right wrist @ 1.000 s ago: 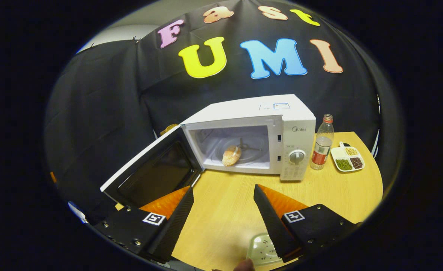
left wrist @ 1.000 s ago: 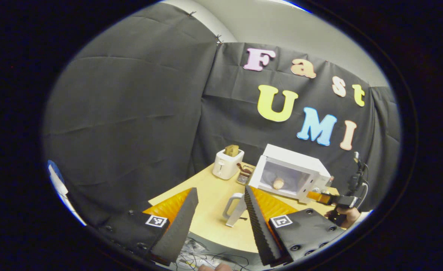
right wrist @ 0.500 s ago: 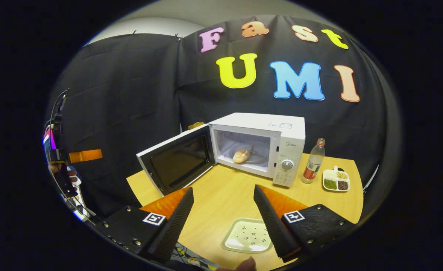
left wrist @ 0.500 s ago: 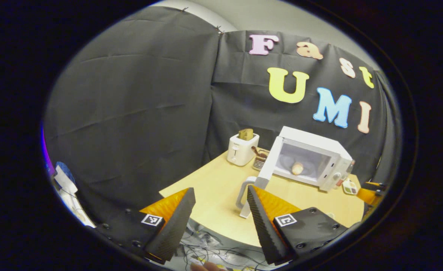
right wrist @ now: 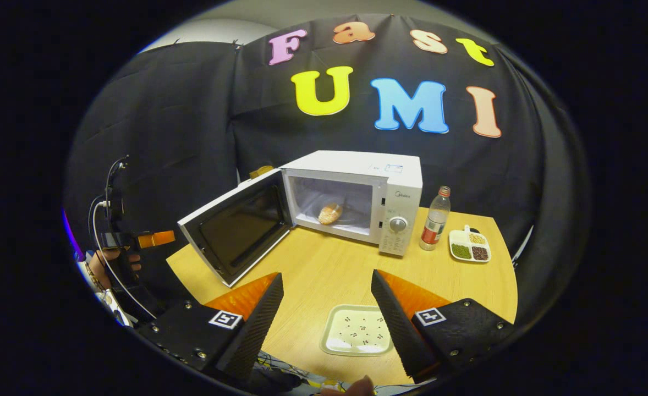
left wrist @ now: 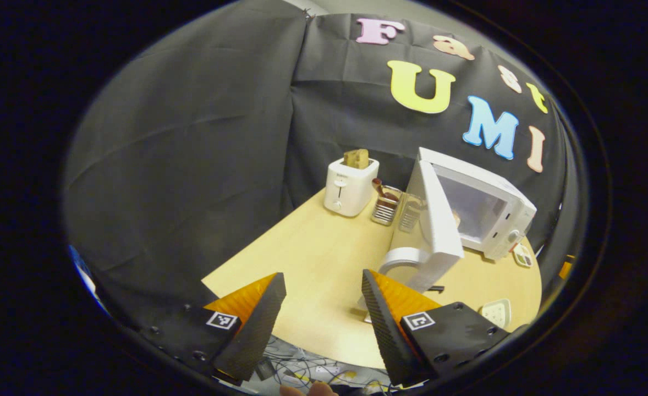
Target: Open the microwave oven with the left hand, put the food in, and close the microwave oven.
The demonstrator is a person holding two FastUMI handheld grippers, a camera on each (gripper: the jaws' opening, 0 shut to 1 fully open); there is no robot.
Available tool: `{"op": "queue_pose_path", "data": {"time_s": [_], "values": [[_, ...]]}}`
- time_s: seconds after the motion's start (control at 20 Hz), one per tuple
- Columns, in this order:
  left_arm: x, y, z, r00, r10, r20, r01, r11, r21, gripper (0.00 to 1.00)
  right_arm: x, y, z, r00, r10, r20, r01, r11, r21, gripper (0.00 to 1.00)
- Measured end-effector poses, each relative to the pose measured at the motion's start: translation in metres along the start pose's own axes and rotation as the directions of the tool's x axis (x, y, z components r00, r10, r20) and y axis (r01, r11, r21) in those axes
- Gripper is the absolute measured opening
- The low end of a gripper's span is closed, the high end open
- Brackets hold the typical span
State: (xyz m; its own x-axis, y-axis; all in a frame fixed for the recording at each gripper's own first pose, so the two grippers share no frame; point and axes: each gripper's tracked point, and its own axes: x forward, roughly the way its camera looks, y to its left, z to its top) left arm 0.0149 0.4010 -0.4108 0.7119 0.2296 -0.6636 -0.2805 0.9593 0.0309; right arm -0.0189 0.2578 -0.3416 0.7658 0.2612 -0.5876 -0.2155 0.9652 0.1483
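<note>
So from my left claw (left wrist: 319,308), fingers are spread wide with nothing between them, and it's hanging out past the near edge of the counter (left wrist: 313,258). Ahead and a bit to the right of it is the microwave (left wrist: 483,206), door (left wrist: 437,220) swung open edge-on toward me, handle (left wrist: 406,258) just beyond my right fingertip. Further back, past the door, there's a toaster (left wrist: 349,186) with a slice sticking up and a little wire rack (left wrist: 385,204) beside it.

My right claw (right wrist: 327,308) is also spread and empty, hovering over the near side of the counter with a pale empty tray (right wrist: 354,336) right below, between the fingers. Straight ahead the food, a bread roll (right wrist: 330,213), is sitting inside the microwave cavity, door still wide open to the left. Right of the microwave: a bottle (right wrist: 434,219) and a small divided dish (right wrist: 469,246) of beans. Far off to the left I can see my other claw in a hand (right wrist: 109,263).
</note>
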Motion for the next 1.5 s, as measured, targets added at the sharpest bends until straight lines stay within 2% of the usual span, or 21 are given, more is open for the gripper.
{"op": "queue_pose_path", "data": {"time_s": [0.2, 0.3, 0.4, 0.45, 0.5, 0.55, 0.65, 0.7, 1.05, 1.25, 1.3, 1.35, 1.5], "values": [[0.043, -0.013, -0.024, 0.989, -0.129, -0.076, 0.126, 0.991, -0.046, 0.93, 0.014, 0.007, 0.006, 0.997, -0.068, -0.023, 0.069, 0.996, 0.057, 0.99], [0.056, -0.017, -0.031, 0.986, -0.139, -0.092, 0.137, 0.990, -0.034, 0.96, 0.018, 0.008, 0.006, 0.994, -0.096, -0.051, 0.100, 0.992, 0.083, 0.98], [0.062, -0.034, -0.032, 0.979, -0.181, -0.092, 0.179, 0.983, -0.034, 0.87, 0.017, 0.008, 0.011, 0.993, -0.113, -0.045, 0.117, 0.987, 0.112, 0.98], [0.064, -0.047, -0.033, 0.974, -0.209, -0.093, 0.206, 0.978, -0.033, 0.93, 0.015, 0.003, 0.010, 0.990, -0.132, -0.055, 0.137, 0.985, 0.103, 0.98], [0.068, -0.061, -0.035, 0.967, -0.236, -0.099, 0.235, 0.972, -0.031, 0.93, 0.014, -0.002, 0.009, 0.987, -0.151, -0.061, 0.156, 0.983, 0.093, 0.98], [0.069, -0.075, -0.038, 0.957, -0.269, -0.109, 0.268, 0.963, -0.026, 0.88, 0.013, -0.008, 0.008, 0.984, -0.167, -0.066, 0.173, 0.980, 0.093, 0.98], [0.075, -0.107, -0.043, 0.939, -0.318, -0.129, 0.320, 0.947, -0.004, 0.87, 0.010, -0.018, 0.004, 0.978, -0.192, -0.081, 0.202, 0.970, 0.137, 0.98], [0.078, -0.124, -0.042, 0.931, -0.339, -0.132, 0.343, 0.939, 0.012, 0.93, 0.007, -0.022, 0.004, 0.976, -0.205, -0.078, 0.216, 0.963, 0.162, 0.98], [0.086, -0.237, -0.029, 0.857, -0.492, -0.151, 0.511, 0.849, 0.134, 0.93, -0.020, -0.059, -0.007, 0.946, -0.313, -0.090, 0.325, 0.922, 0.212, 0.98], [0.094, -0.289, -0.024, 0.824, -0.540, -0.173, 0.565, 0.806, 0.178, 0.93, -0.032, -0.084, -0.010, 0.926, -0.366, -0.090, 0.377, 0.891, 0.252, 0.98], [0.094, -0.300, -0.024, 0.815, -0.551, -0.178, 0.577, 0.797, 0.178, 0.98, -0.034, -0.090, -0.012, 0.922, -0.375, -0.094, 0.386, 0.884, 0.262, 0.98], [0.096, -0.311, -0.022, 0.811, -0.556, -0.181, 0.584, 0.791, 0.183, 0.93, -0.036, -0.096, -0.012, 0.918, -0.385, -0.095, 0.397, 0.877, 0.272, 0.98], [0.110, -0.340, -0.016, 0.803, -0.567, -0.183, 0.595, 0.776, 0.209, 0.93, -0.037, -0.110, -0.016, 0.910, -0.400, -0.105, 0.413, 0.859, 0.304, 0.98]]}}
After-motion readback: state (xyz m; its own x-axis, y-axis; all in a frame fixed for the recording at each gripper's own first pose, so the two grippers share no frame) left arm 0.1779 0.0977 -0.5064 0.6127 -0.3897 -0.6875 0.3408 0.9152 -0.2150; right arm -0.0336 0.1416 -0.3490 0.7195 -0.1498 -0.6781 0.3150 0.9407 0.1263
